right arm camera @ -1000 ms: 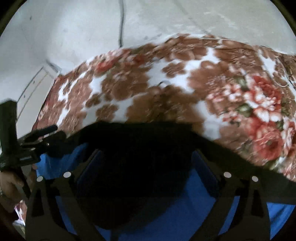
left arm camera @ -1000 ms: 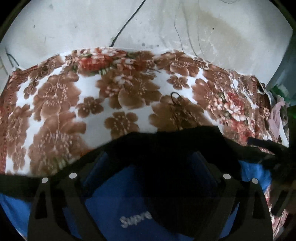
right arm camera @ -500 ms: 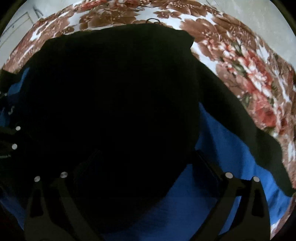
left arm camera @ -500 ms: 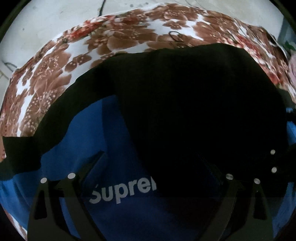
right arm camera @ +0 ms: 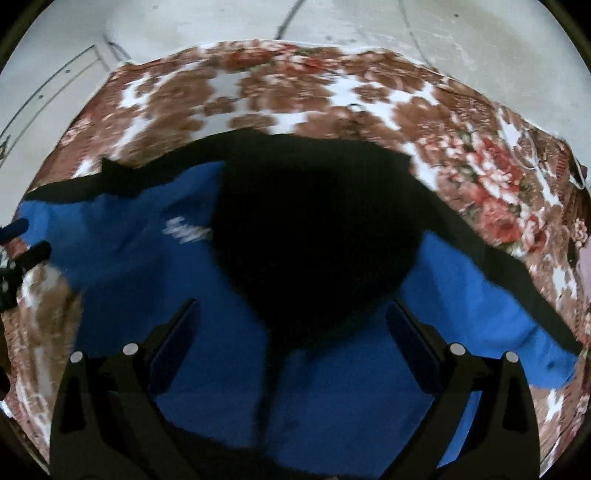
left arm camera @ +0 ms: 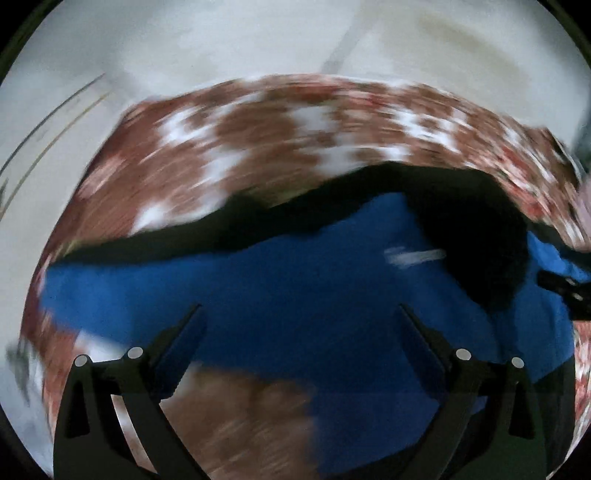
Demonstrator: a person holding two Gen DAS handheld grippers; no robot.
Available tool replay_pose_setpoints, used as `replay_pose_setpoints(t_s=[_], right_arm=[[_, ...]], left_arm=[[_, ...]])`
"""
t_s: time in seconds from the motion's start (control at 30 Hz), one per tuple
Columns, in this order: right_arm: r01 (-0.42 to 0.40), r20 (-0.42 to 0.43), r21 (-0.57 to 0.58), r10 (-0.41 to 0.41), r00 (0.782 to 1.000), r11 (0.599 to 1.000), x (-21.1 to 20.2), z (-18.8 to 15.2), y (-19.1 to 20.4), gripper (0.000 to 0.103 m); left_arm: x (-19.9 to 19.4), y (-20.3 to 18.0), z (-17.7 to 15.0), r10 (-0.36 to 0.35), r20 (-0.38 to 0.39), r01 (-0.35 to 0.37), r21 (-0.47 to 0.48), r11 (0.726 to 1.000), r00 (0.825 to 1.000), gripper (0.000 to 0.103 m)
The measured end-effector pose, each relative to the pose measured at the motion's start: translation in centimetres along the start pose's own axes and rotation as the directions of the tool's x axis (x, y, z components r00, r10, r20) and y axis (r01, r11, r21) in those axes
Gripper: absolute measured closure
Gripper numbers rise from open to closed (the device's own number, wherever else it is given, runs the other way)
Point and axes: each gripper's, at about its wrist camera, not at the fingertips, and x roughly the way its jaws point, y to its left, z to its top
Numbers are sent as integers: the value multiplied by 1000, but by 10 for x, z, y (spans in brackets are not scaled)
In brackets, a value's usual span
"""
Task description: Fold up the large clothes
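A blue hoodie (left arm camera: 295, 295) with a black hood (right arm camera: 314, 240), black trim and white lettering (right arm camera: 186, 230) lies spread on a brown floral blanket (right arm camera: 295, 85). It also shows in the right wrist view (right arm camera: 332, 387). My left gripper (left arm camera: 299, 314) is open above the blue body, near the garment's left part, holding nothing. My right gripper (right arm camera: 290, 310) is open over the lower edge of the hood, holding nothing. The left wrist view is blurred by motion. The other gripper shows at the left edge of the right wrist view (right arm camera: 18, 254).
The floral blanket (left arm camera: 258, 147) covers a bed that stands against a pale wall (right arm camera: 406, 26). A dark cable (right arm camera: 288, 18) hangs on the wall. Some pinkish cloth (right arm camera: 585, 266) lies at the bed's right edge.
Both grippers have let go of the hoodie and drawn back from it. The garment now lies flat on the blanket with the hood laid out. The left view swings sideways.
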Motion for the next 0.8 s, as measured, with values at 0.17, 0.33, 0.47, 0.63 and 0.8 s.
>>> replay_pose_setpoints(t_s=[0.17, 0.33, 0.47, 0.63, 0.8], right_arm=[[-21, -37, -18, 21, 999, 1000, 14, -18, 62, 5], [-28, -93, -29, 25, 995, 999, 39, -23, 108, 5], [-22, -112, -57, 16, 994, 998, 50, -29, 135, 5], [48, -130, -113, -63, 990, 992, 71, -27, 150, 5], [90, -153, -58, -98, 983, 994, 90, -28, 150, 5]], left_arm=[[-10, 149, -49, 105, -56, -116, -252, 961, 993, 6], [5, 247, -61, 217, -62, -226, -336, 914, 974, 6], [37, 311, -59, 246, -78, -255, -428, 867, 966, 6], [81, 381, -57, 136, -95, -164, -662, 731, 986, 6], [96, 392, -46, 165, -97, -187, -662, 726, 982, 7]])
